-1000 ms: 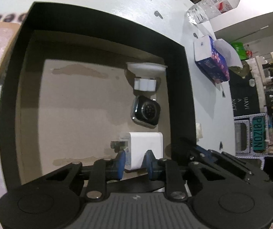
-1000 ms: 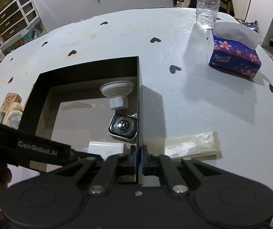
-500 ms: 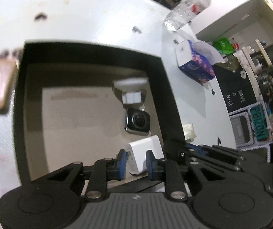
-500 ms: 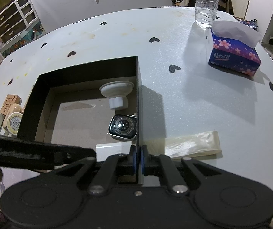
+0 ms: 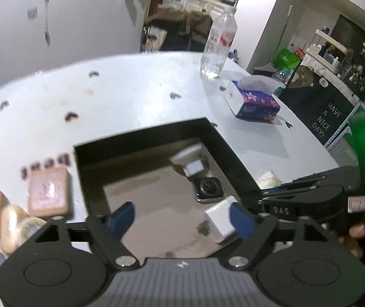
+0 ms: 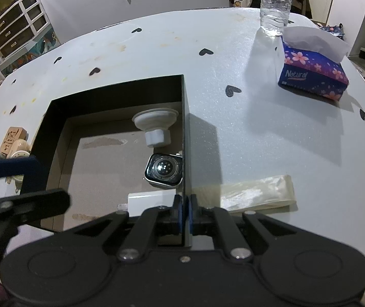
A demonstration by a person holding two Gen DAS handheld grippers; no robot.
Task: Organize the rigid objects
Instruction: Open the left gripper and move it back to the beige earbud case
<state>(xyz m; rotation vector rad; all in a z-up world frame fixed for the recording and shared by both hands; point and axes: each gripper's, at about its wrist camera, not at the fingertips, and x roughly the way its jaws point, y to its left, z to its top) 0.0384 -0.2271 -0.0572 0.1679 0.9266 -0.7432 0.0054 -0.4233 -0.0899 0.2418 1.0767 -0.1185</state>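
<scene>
The left gripper (image 5: 182, 217) has just opened wide and lifted, freeing the white charger (image 5: 220, 220), which lies in the box (image 6: 111, 89) just beside its right finger, long axis across the box, prongs leftward. The right gripper (image 6: 185, 215) stays pinched shut on the box's wall, nearer the charger.

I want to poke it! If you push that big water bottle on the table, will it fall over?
Probably, if pushed up high: the water bottle stands upright, tall and narrow. On its side it would likely roll, being round. The thin clear plastic may dent when squeezed.
</scene>
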